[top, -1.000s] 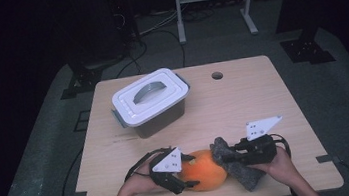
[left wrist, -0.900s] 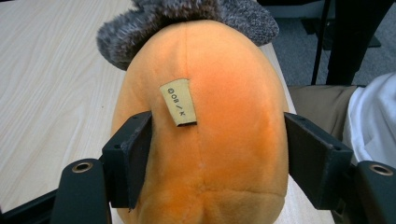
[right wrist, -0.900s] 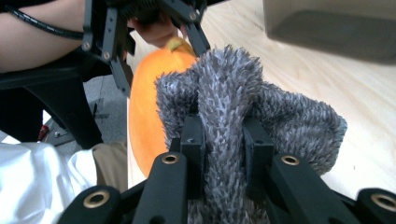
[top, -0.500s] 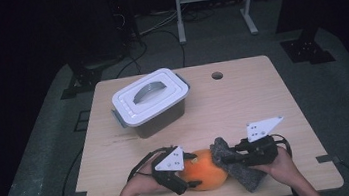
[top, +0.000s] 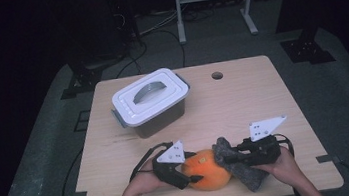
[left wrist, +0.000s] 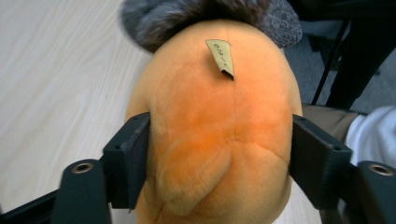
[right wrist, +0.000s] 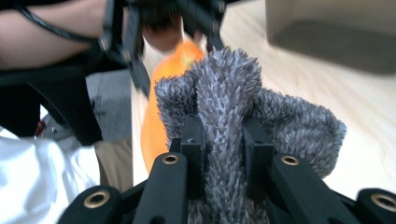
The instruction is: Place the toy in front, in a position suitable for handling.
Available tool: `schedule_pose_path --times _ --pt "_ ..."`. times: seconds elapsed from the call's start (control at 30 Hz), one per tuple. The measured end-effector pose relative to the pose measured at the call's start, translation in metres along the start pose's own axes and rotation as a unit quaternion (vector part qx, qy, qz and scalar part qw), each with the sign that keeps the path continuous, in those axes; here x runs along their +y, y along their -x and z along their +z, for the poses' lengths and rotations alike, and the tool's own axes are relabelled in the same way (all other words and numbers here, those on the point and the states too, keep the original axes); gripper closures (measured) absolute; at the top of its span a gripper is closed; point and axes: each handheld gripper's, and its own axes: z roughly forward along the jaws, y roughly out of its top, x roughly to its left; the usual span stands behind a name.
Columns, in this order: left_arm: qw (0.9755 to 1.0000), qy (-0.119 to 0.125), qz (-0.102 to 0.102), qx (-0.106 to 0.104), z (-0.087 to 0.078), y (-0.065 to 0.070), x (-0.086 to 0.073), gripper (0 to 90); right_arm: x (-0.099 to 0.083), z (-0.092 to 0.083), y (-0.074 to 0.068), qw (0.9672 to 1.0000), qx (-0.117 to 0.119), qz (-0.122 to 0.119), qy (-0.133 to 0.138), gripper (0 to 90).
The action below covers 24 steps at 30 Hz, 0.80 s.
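An orange plush toy (top: 206, 170) lies at the table's front edge, with a grey fuzzy cloth (top: 246, 176) against its right side. My left gripper (top: 191, 172) reaches in from the left. In the left gripper view, the gripper (left wrist: 219, 128) has the orange plush (left wrist: 215, 140) between its jaws. They have just been closing and now press into both of its flanks. My right gripper (top: 228, 161) comes from the right. Seen in the right gripper view, this gripper (right wrist: 223, 123) is shut on a fold of the grey cloth (right wrist: 261, 107), with the orange plush (right wrist: 159, 116) behind.
A clear plastic box with a white handled lid (top: 150, 101) stands at the table's back left. The wooden table (top: 254, 103) has a small round hole (top: 217, 75) near its far edge. The floor around it is dark, with cables and a stand.
Both hands stay at the front edge. The left gripper has shifted slightly on the orange plush; the right keeps its grip on the grey cloth.
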Motion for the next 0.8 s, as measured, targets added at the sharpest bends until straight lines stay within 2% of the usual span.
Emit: schedule_pose_path --times 0.07,0.17,0.2,0.37,0.4,0.43,0.47,0.5,0.53,0.6,0.7,0.77,0.8 --pt "0.9998 -0.006 0.017 0.005 0.002 0.004 0.003 29.7 0.006 0.004 -0.004 0.9999 0.002 -0.012 -0.002 73.9" --pt "0.9999 -0.008 0.013 0.006 0.001 0.003 0.002 28.5 0.005 0.007 -0.005 0.9998 0.001 -0.016 -0.01 73.9" --pt "0.9999 -0.006 0.008 0.004 0.0 0.001 -0.002 28.4 0.0 0.007 -0.002 0.9999 0.005 -0.004 -0.01 73.9" --pt "1.0 -0.005 -0.004 0.003 -0.003 -0.004 -0.005 27.7 -0.011 0.003 0.007 0.9997 0.004 0.016 -0.018 73.9" --pt "0.9998 0.001 -0.022 0.0 -0.004 -0.007 -0.009 27.3 -0.017 0.0 0.01 0.9993 -0.003 0.027 -0.024 73.9" --pt "0.9998 0.001 -0.022 0.0 -0.004 -0.007 -0.009 26.8 -0.017 0.0 0.01 0.9993 -0.003 0.027 -0.024 73.9" --pt "0.9987 0.003 -0.051 -0.007 -0.004 -0.012 -0.011 26.1 -0.021 -0.002 0.012 0.999 -0.01 0.033 -0.028 73.9" --pt "0.9987 0.003 -0.051 -0.007 -0.004 -0.012 -0.011 25.8 -0.021 -0.003 0.012 0.9991 -0.013 0.031 -0.024 74.0" --pt "0.9982 0.002 -0.059 -0.003 -0.003 -0.013 -0.011 25.7 -0.02 -0.004 0.011 0.9993 -0.014 0.03 -0.018 74.0" --pt "0.9984 0.0 -0.057 0.001 -0.004 -0.014 -0.011 25.8 -0.015 -0.004 0.009 0.9996 -0.013 0.022 -0.013 73.9" --pt "0.9982 0.0 -0.059 0.003 -0.006 -0.015 -0.013 26.0 -0.014 -0.001 0.007 0.9996 -0.014 0.017 -0.018 73.9" --pt "0.9977 0.005 -0.067 0.005 -0.008 -0.018 -0.016 26.7 -0.017 0.001 0.009 0.9994 -0.011 0.024 -0.021 73.9" --pt "0.9969 0.007 -0.078 0.004 -0.011 -0.021 -0.018 27.2 -0.021 0.001 0.012 0.9989 -0.016 0.027 -0.034 73.9"
